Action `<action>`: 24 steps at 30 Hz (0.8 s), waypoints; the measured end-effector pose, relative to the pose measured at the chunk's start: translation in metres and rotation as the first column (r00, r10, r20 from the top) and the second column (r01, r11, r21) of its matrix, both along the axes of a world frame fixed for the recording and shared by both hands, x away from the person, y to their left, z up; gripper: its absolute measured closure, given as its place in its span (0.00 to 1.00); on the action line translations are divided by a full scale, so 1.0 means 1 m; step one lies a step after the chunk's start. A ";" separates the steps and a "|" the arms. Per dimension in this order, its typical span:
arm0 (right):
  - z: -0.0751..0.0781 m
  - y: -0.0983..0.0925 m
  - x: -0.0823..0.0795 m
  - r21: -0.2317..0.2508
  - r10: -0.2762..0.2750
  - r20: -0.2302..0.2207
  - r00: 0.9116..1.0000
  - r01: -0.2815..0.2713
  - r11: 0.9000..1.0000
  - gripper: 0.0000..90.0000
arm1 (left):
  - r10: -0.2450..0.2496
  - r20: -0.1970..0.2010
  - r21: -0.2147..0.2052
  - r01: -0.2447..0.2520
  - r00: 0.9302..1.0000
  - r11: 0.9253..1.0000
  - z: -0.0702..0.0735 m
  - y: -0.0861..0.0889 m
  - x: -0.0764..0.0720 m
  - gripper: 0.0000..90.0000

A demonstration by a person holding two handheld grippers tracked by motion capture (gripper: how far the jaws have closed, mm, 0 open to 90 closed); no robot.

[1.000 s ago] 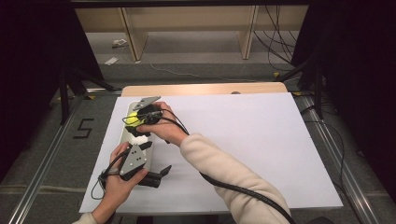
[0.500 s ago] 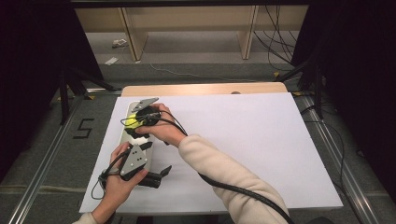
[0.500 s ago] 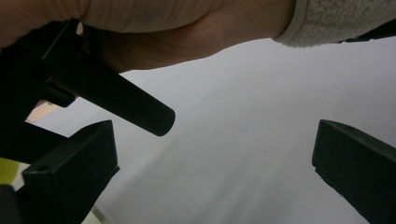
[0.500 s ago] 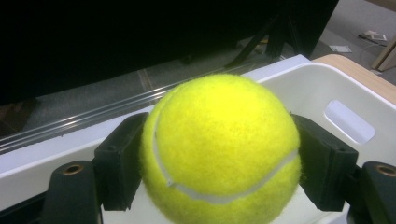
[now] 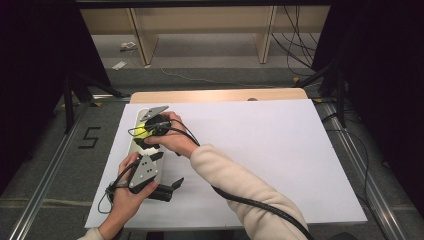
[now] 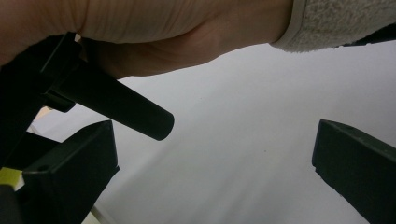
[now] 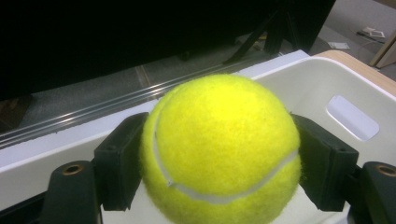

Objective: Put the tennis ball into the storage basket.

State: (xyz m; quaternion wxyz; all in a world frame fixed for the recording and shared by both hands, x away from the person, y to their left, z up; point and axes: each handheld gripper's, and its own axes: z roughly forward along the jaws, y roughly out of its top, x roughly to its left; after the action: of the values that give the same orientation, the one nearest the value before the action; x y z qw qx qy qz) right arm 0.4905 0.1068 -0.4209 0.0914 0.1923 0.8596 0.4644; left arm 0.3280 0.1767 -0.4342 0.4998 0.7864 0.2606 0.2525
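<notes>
Little has shifted since the earlier frames: the right gripper (image 5: pixel 145 131) has kept its place over the white bin (image 7: pixel 322 88) at the worktop's (image 5: pixel 280 150) left edge, its jaws closed against both sides of the tennis ball (image 7: pixel 222 151). Bright yellow and fuzzy with a pale curved seam, the ball sits above the bin's inside, near the wall with the slot handle. Nearer the front left corner, the left gripper (image 5: pixel 167 187) has its jaws spread wide with nothing between them, above bare white worktop.
</notes>
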 end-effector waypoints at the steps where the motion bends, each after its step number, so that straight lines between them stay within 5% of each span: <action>1: 0.000 0.000 0.000 0.000 0.000 0.000 1.000 0.000 1.000 0.30 | 0.000 0.000 -0.001 0.000 1.000 1.000 0.000 0.000 0.000 0.00; 24: 0.000 0.002 0.002 0.023 -0.034 0.008 0.999 0.034 0.999 0.22 | 0.000 0.000 -0.002 0.000 1.000 1.000 0.000 0.000 0.000 0.00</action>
State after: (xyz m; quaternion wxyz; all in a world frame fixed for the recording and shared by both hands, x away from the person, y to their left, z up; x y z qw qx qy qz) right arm 0.4924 0.1089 -0.4211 0.1007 0.2058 0.8504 0.4736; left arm 0.3279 0.1769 -0.4342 0.5007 0.7859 0.2608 0.2524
